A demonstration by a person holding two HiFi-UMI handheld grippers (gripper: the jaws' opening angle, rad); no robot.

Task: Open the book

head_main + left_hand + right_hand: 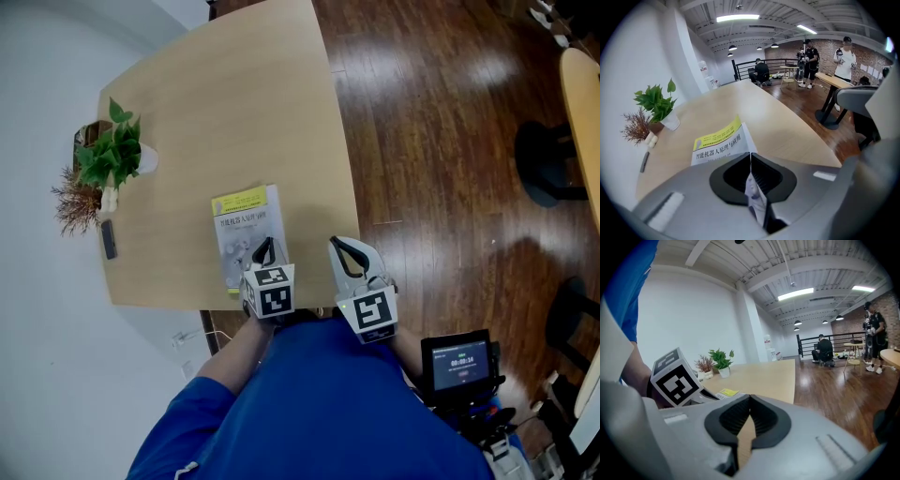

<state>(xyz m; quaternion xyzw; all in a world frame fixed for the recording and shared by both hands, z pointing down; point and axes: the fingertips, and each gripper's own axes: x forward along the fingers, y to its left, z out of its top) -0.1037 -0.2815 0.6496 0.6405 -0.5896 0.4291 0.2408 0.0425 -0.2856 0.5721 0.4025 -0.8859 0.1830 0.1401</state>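
Your left claw [265,247] is pinched shut on the near edge of the book [246,221], with the thin printed cover [755,197] caught between its pads. The rest of the book lies flat on the pale wooden tabletop [234,112] just beyond that claw. Your right claw [344,249] hangs just to the right of the left one, jaws closed together on nothing. A potted plant [112,157] stands well beyond, to the left.

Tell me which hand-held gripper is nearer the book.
Left. The left hand-held gripper is shut on the book at its near edge; the right hand-held gripper hangs to its right, apart.
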